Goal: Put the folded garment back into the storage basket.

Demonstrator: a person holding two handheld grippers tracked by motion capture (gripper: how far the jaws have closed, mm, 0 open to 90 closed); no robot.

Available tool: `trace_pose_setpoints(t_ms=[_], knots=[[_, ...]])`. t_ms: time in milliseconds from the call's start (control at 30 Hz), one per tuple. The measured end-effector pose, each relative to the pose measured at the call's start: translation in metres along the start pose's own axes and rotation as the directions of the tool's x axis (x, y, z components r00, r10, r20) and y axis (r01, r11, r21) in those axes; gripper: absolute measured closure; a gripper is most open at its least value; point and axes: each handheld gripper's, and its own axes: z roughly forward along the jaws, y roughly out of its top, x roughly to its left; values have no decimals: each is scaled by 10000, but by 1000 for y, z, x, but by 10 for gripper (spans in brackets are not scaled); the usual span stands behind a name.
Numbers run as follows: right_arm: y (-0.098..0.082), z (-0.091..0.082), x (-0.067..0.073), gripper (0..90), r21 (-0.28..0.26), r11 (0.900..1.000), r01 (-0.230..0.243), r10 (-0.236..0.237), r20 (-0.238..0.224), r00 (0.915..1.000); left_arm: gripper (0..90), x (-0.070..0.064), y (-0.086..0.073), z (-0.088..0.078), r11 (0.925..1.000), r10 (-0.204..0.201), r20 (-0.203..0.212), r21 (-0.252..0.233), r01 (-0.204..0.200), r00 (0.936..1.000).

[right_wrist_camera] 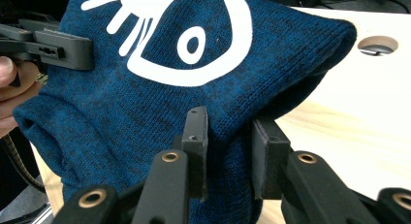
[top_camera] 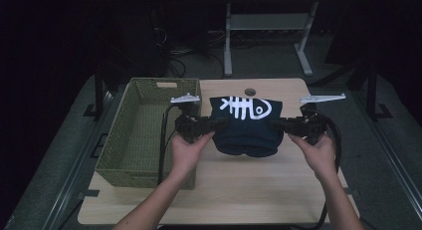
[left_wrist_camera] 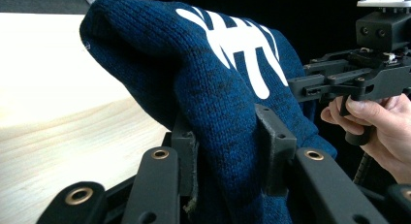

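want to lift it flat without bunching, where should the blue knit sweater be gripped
By its two side edges, one from each side, as now: left gripper and right gripper each pinch a fold of the blue knit sweater, keeping the fishbone print spread.

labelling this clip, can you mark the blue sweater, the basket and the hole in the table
blue sweater [top_camera: 247, 133], high view, on the dark knit below the white fish print
basket [top_camera: 115, 168], high view, on its near woven wall
hole in the table [top_camera: 250, 92], high view, in the round opening's middle
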Motion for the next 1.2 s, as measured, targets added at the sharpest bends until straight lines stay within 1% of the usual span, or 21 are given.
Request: trace_pose_setpoints(t_ms=[133,233,333,400,433,500,567,633,733,833,967,1100,1133,1167,1200], knots=[[6,6,7,707,42,9999,131,-131,-70,9999,656,4,3,-9,10000,79,-109,-49,-79,9999],[9,9,9,708,94,9999,145,-144,-126,9998,656,5,4,-13,9999,22,-149,-105,-23,9999],[15,15,17,708,162,9996,245,-243,-106,9996,656,8,5,-22,9997,11,-201,-242,-16,9998],[18,18,20,708,209,9992,343,-341,-119,9993,656,9,5,-25,9998,33,-235,-205,-38,9997],[20,20,21,708,217,9990,395,-393,-126,9991,656,12,5,-29,9997,-34,-265,-237,28,9996],[21,21,23,708,258,9989,385,-381,-146,9992,656,13,5,-31,9997,-3,-288,-232,-4,9996],[25,27,28,707,291,9985,456,-450,-200,9988,656,17,5,-37,9996,-70,-345,-294,60,9994],[26,28,29,708,307,9984,484,-478,-196,9987,656,18,5,-39,9995,-68,-377,-323,56,9993],[31,34,35,707,344,9977,580,-571,-259,9980,656,22,6,-47,9993,-119,-499,-371,100,9987],[34,37,39,707,363,9975,600,-589,-298,9978,656,23,8,-51,9993,-79,-588,-362,57,9982],[40,44,46,707,444,9962,744,-728,-364,9967,656,26,10,-62,9990,-62,-720,-452,30,9974],[44,48,51,707,449,9956,821,-803,-410,9959,656,29,11,-68,9988,-61,-801,-492,22,9968],[46,51,54,707,456,9959,782,-763,-435,9961,656,30,11,-70,9985,-97,-827,-539,52,9965],[46,51,54,707,456,9959,782,-763,-435,9961,656,30,11,-72,9983,-141,-845,-584,91,9963],[48,55,56,707,471,9952,857,-836,-438,9955,656,32,11,-75,9980,-160,-890,-626,105,9959]])
